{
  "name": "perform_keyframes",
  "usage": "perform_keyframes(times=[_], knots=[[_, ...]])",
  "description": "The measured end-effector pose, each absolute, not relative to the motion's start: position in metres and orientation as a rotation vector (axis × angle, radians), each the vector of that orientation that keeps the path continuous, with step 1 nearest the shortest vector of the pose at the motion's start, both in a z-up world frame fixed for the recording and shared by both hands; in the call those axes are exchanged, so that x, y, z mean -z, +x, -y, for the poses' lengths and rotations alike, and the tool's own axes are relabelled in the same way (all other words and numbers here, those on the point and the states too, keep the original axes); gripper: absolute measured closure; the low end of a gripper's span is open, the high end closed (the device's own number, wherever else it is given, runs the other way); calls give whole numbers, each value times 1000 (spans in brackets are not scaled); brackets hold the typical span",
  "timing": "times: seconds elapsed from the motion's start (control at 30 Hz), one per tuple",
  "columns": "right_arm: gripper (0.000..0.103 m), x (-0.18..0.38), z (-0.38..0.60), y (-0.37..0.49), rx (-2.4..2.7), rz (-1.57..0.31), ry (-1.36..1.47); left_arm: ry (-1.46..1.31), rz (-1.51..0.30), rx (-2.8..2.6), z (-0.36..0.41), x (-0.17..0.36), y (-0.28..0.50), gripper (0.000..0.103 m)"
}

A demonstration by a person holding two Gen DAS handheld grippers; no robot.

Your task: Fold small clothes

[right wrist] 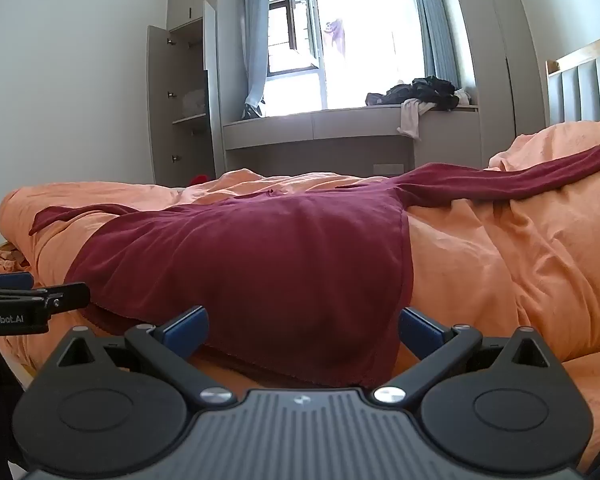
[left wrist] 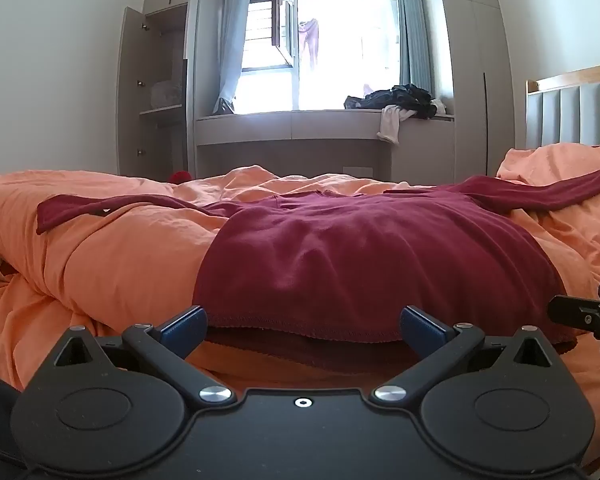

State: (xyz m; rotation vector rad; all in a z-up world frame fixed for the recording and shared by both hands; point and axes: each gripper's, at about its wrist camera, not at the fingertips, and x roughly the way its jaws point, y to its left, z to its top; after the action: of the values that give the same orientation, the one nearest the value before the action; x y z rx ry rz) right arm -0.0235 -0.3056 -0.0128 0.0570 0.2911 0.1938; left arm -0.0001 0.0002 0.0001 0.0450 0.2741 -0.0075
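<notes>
A dark red long-sleeved shirt (left wrist: pixel 340 256) lies spread flat on an orange duvet (left wrist: pixel 112 256), sleeves stretched out left and right, hem toward me. My left gripper (left wrist: pixel 304 326) is open, its blue pads either side of the hem's left part. My right gripper (right wrist: pixel 304 326) is open at the hem's right corner, with the shirt (right wrist: pixel 268 264) between its jaws. Each gripper shows in the other's view: the right one at the right edge (left wrist: pixel 588 316), the left one at the left edge (right wrist: pixel 32 300).
A grey window bench (left wrist: pixel 296 128) with a pile of dark and white clothes (left wrist: pixel 400 104) stands behind the bed. An open wardrobe (left wrist: pixel 156 92) is at the left, a padded headboard (left wrist: pixel 572 112) at the right. A small red item (left wrist: pixel 180 177) lies past the bed.
</notes>
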Motion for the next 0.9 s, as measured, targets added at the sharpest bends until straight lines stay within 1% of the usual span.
perform_keyframes(times=[0.47,0.9], knots=[[0,13,307,-27,-202,-270,40,42,-267,-6,2,6,-5,0],[0,12,306,-28,-196,-270,49,21,-285,-5,-3,1,-1,0]])
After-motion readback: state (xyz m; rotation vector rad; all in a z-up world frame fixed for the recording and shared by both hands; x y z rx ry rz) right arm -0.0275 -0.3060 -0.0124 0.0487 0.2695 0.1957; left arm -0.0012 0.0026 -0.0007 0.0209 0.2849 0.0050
